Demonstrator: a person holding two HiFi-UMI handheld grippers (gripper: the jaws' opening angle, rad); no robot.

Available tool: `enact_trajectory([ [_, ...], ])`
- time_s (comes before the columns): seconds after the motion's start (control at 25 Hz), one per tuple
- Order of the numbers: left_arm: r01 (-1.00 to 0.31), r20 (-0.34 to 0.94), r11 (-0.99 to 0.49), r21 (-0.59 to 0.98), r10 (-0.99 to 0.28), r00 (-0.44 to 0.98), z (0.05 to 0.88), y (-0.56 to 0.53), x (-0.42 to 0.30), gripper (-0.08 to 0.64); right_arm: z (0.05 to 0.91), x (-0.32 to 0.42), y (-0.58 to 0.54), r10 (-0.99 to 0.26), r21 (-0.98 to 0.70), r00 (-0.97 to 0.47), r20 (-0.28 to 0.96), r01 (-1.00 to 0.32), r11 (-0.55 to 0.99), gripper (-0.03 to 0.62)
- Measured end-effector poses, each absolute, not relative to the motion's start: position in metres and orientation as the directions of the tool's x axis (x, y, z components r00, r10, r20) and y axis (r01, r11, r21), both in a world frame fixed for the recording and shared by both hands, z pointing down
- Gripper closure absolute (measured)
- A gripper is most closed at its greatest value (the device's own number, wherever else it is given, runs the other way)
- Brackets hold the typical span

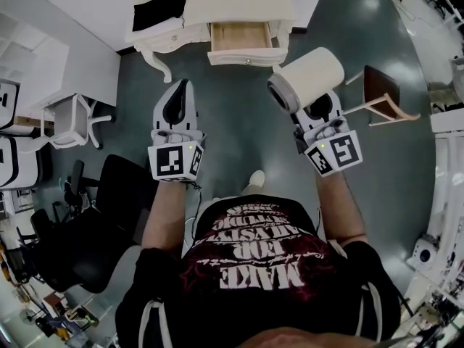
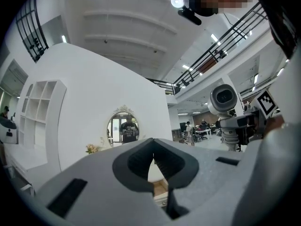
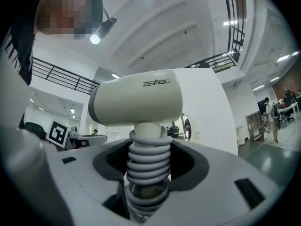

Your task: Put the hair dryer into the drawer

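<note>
Half done at most, judging by the layout. Found the cream plastic hair dryer [image 1: 310,77] up in the air, clamped by its handle in the right gripper [image 1: 320,111], pads pressed on the grey cord [image 3: 146,161] coiled round that handle. Saw the barrel riding above the jaws, grey-ringed end turned toward the left gripper [image 1: 176,93]. Read the left gripper as closed at the tips and carrying nothing, with only a sliver of background showing through the gap behind them. Counted pickup as done.

Found the pale wooden drawer [image 1: 241,36] already pulled out of the white curvy-legged dressing table [image 1: 239,2], bare inside as far as visible, well ahead of both grippers. Left to do, by judgement: carrying the dryer over, lowering it into the drawer, letting go. Maybe pushing the drawer shut too, though not asked for in the task. Flagged the fit as a risk: bulky-looking barrel against a shallow-looking drawer, so probably best laid on its side.

Surface and room: noted a smooth dark grey-green floor [image 1: 239,122] with light glare, and no worktop under the grippers. Spotted a black cloth [image 1: 158,9] on the table top left of the drawer, a black office chair [image 1: 116,194] and a white chair [image 1: 72,118] off to the left, a brown wooden chair [image 1: 380,93] to the right. From the left gripper view, picked out an oval mirror [image 2: 123,128] on a curved white wall, white shelving [image 2: 40,109] beside it, and a high-ceilinged hall with railings above.
</note>
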State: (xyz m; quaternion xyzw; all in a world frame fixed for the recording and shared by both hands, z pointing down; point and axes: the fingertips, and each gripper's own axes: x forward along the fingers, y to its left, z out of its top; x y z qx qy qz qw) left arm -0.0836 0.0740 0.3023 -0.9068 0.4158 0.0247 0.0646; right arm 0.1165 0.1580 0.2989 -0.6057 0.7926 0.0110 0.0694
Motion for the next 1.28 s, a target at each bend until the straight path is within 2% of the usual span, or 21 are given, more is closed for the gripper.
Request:
enact_trajectory([
  [0.72, -0.778, -0.096, -0.618, -0.116, -0.772, 0.628, 0.298, 0.068, -0.072, 0.557, 0.293, 0.149, 0.152, -0.948, -0.102, -0.288, -0.136, -0.948, 0.302, 0.362],
  [1.28, -0.738, -0.097, -0.667, -0.108, -0.731, 0.675, 0.302, 0.027, -0.053, 0.557, 0.294, 0.159, 0.122, -0.963, -0.103, -0.237, -0.127, -0.963, 0.25, 0.362],
])
